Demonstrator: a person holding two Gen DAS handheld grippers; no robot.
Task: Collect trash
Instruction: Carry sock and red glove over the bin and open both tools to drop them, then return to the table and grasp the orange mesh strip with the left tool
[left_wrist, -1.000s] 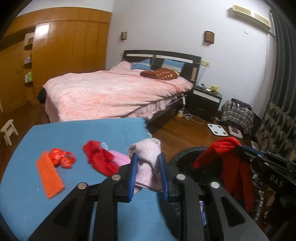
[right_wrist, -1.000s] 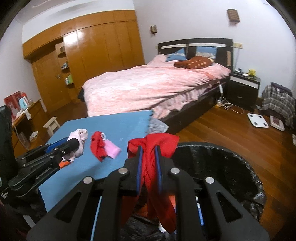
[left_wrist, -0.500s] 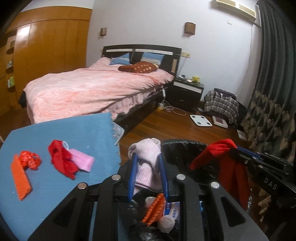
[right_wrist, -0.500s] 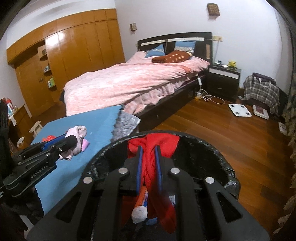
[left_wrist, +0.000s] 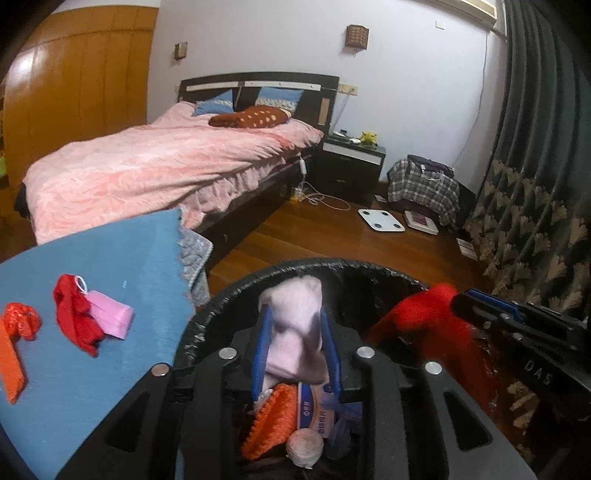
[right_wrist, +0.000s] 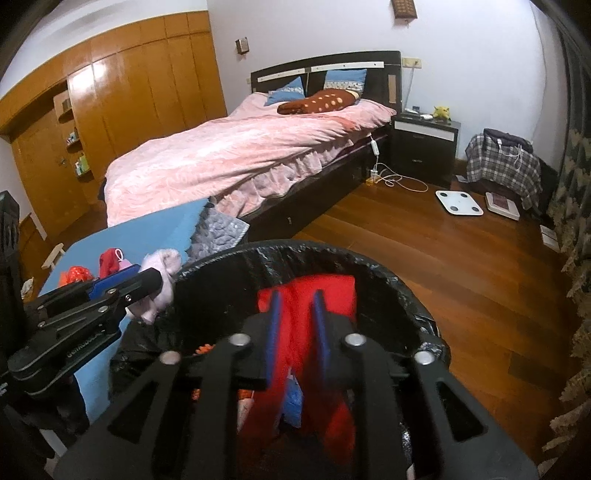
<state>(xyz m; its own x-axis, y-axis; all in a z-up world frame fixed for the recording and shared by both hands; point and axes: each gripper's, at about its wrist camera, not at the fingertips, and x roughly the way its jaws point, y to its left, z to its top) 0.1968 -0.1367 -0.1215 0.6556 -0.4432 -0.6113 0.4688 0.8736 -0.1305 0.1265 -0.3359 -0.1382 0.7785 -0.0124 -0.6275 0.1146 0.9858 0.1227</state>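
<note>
My left gripper (left_wrist: 295, 347) is shut on a pale pink sock (left_wrist: 295, 328) and holds it over the black-lined trash bin (left_wrist: 207, 317). My right gripper (right_wrist: 297, 332) is shut on a red cloth (right_wrist: 314, 295) that hangs over the same bin (right_wrist: 417, 295). The bin holds an orange knit piece (left_wrist: 273, 421), a printed packet and a small pink ball. On the blue table (left_wrist: 110, 369) lie a red cloth (left_wrist: 74, 317), a pink pad (left_wrist: 110, 314), a red bundle (left_wrist: 18, 321) and an orange strip (left_wrist: 9, 365).
A bed with a pink cover (left_wrist: 147, 166) stands behind the table. A black nightstand (left_wrist: 351, 166), a white scale (left_wrist: 380, 219) and a plaid bag (left_wrist: 424, 188) are across the wooden floor. Dark patterned curtains (left_wrist: 535, 221) hang at the right.
Both grippers have moved right from over the table to above the bin, each still holding its cloth. The bin's contents have come into view beneath them.
</note>
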